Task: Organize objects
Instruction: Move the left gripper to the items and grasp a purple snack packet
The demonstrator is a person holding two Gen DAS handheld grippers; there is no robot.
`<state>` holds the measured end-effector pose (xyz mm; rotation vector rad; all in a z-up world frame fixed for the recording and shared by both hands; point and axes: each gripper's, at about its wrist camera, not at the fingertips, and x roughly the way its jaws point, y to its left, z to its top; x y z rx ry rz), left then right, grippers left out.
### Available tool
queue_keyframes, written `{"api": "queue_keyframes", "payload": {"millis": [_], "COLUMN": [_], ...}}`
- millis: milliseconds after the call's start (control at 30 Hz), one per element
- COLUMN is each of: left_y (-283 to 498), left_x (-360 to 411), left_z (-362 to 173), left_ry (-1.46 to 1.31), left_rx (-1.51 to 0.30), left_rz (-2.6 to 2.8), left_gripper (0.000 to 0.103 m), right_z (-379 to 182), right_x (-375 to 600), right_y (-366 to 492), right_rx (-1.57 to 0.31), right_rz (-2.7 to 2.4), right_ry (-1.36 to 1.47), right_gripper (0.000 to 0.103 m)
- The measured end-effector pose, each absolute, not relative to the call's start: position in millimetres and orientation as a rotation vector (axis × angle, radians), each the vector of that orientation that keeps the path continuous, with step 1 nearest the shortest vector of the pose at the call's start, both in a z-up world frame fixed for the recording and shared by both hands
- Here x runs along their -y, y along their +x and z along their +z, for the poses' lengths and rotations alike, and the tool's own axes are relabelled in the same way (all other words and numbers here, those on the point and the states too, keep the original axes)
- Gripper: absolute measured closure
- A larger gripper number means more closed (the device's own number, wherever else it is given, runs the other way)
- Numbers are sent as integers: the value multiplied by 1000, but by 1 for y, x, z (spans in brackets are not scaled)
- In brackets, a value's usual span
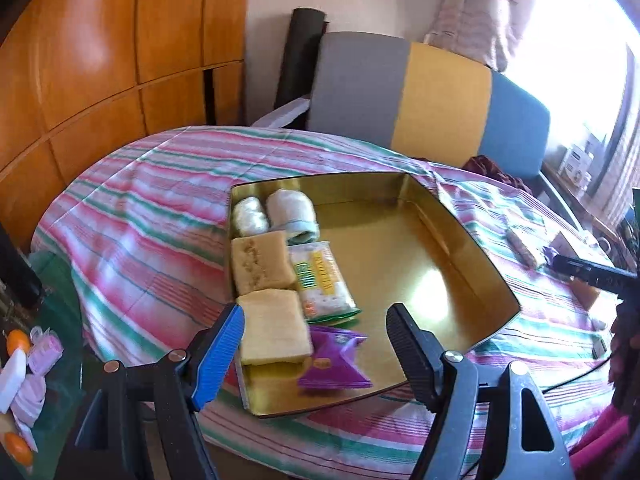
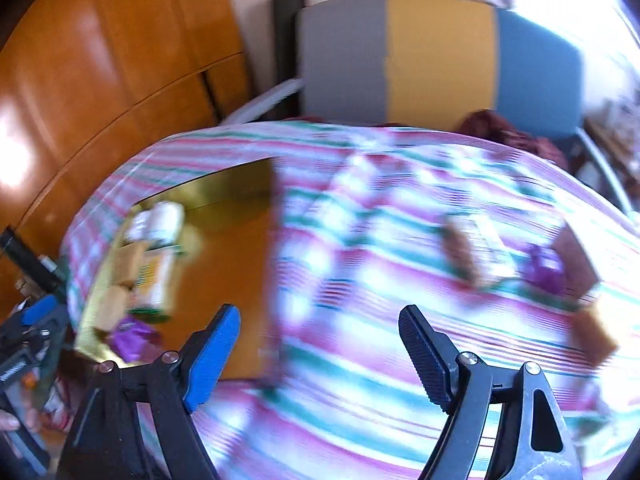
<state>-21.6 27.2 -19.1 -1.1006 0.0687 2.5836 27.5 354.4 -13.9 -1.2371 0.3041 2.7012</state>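
Note:
A gold tin tray [image 1: 420,264] lies on the striped cloth. Along its left side lie two white rolls [image 1: 276,210], two tan cake blocks [image 1: 262,262], a green-and-white biscuit pack [image 1: 322,282] and a purple packet [image 1: 334,360]. My left gripper [image 1: 316,320] is open and empty, just above the tray's near left corner. My right gripper [image 2: 320,328] is open and empty above the cloth, right of the tray [image 2: 236,264]; this view is blurred. A brown bar [image 2: 460,254], a purple packet [image 2: 544,270] and a tan block [image 2: 596,334] lie loose on the cloth at right.
A grey, yellow and blue chair back [image 1: 424,92] stands behind the table. Wooden cabinets [image 1: 100,60] fill the left. Wrapped sweets and orange fruit [image 1: 24,364] lie on a green surface at the lower left. A brown bar [image 1: 522,246] lies on the cloth right of the tray.

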Motion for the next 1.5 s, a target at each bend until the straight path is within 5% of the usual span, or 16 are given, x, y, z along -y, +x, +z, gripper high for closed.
{"api": "queue_keyframes", "payload": {"millis": [300, 533, 1500], "left_y": [-15, 1, 9], "left_x": [-90, -155, -382], "left_z": [-16, -14, -43], "left_ry": [-1070, -1034, -964], "left_rx": [-177, -274, -653], "left_rz": [2442, 2299, 1897], "left_gripper": [28, 28, 32], "right_z": [-4, -12, -27], "right_x": [-494, -583, -599], "right_y": [111, 192, 216], "right_rx": [-426, -861, -1200], "right_rz": [2372, 2054, 2032], "right_ry": [-994, -641, -549], "right_gripper": [18, 17, 14]}}
